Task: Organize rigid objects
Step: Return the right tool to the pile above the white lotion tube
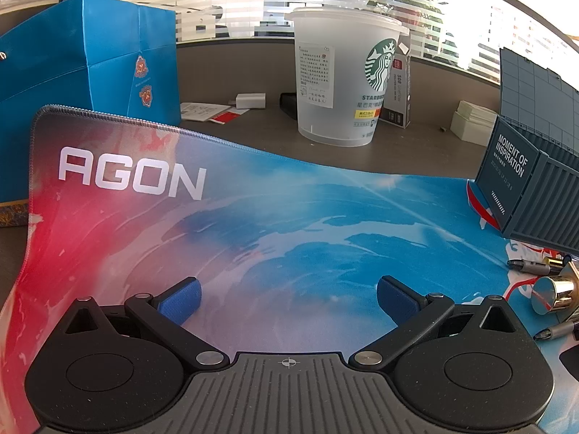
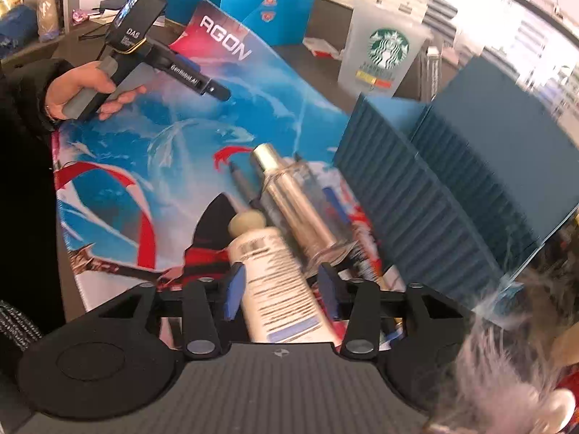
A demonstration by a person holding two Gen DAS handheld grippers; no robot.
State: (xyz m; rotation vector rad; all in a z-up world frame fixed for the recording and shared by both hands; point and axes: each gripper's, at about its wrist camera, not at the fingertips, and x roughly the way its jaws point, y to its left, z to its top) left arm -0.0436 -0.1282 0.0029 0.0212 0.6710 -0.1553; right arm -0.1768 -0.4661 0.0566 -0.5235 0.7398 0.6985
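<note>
Clutter not yet sorted, we judge. Near the mat's (image 2: 119,166) right edge we see a white tube (image 2: 271,275), a silver bottle (image 2: 300,202) and a pen (image 2: 240,184) lying loose, touching one another, just beside the ribbed blue box (image 2: 427,195). Our right gripper (image 2: 280,289) straddles the tube, pads either side, jaws parted; we cannot tell whether they press on it. Our left gripper (image 1: 287,298) hangs released over bare mat, grasping nothing. Nothing we see lies in the box, though its inside is hidden. A cup (image 1: 343,79) stands beyond the mat's far edge. All items seemingly left to place.
</note>
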